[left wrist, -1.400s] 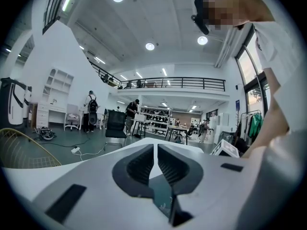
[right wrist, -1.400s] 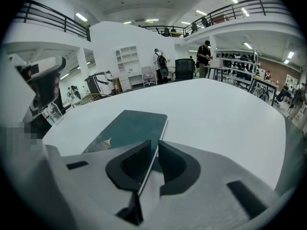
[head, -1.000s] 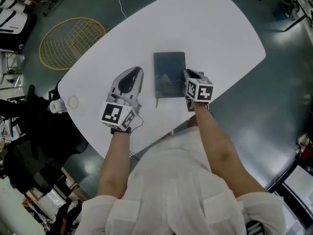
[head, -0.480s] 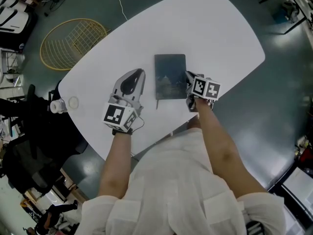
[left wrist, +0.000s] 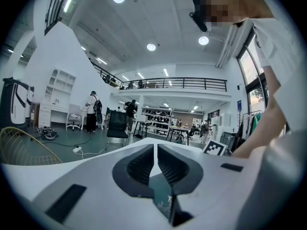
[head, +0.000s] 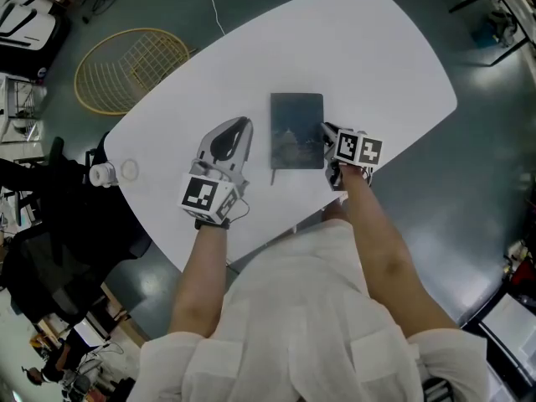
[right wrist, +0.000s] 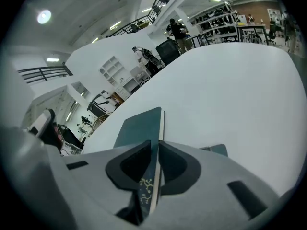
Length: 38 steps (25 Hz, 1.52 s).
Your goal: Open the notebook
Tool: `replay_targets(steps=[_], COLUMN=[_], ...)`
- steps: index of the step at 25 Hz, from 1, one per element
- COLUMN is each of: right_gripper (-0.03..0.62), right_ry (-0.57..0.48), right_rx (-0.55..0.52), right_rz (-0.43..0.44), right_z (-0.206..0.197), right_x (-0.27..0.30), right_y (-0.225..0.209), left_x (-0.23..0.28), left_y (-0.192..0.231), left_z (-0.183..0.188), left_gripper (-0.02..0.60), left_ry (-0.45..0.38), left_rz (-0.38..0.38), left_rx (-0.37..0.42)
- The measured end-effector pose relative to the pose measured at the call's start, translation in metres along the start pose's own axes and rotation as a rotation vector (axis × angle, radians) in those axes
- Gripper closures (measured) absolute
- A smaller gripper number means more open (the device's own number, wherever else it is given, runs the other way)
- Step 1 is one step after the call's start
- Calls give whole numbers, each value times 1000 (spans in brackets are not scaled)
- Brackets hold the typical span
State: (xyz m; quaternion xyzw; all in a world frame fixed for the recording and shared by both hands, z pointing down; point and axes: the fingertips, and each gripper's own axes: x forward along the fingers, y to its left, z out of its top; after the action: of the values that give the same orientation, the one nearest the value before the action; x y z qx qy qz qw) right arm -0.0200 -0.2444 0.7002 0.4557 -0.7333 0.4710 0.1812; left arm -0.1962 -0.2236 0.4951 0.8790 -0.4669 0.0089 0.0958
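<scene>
A dark teal notebook lies closed and flat on the white table. My right gripper is at its right edge, and in the right gripper view the jaws of this gripper are closed on the notebook's edge, with dark cover and pale page edges between them. My left gripper rests on the table just left of the notebook, apart from it. Seen from the left gripper view, its jaws are pressed nearly together with nothing in them, and a bit of the notebook shows below.
A yellow wire basket stands on the floor beyond the table's left end. A roll of tape and a small white cup sit at the table's left edge. A cable runs on the floor at the back.
My right gripper has rolled a little and settled against the notebook's right edge. The left gripper and the notebook have barely moved.
</scene>
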Motion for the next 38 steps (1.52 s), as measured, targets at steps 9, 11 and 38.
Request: replay_targets(steps=[9, 11, 38], right_gripper=[547, 549, 530], right_ry=[-14, -28, -114], right_rx=[-94, -125, -534], right_rz=[-20, -19, 168], right_z=[9, 14, 40], right_x=[-15, -22, -40], right_y=[15, 21, 196], left_x=[-11, -16, -102], left_y=[7, 9, 35], left_z=[9, 9, 41], left_gripper=[560, 560, 560], left_ry=[-4, -4, -51], left_rz=[35, 49, 239], left_rx=[13, 17, 46])
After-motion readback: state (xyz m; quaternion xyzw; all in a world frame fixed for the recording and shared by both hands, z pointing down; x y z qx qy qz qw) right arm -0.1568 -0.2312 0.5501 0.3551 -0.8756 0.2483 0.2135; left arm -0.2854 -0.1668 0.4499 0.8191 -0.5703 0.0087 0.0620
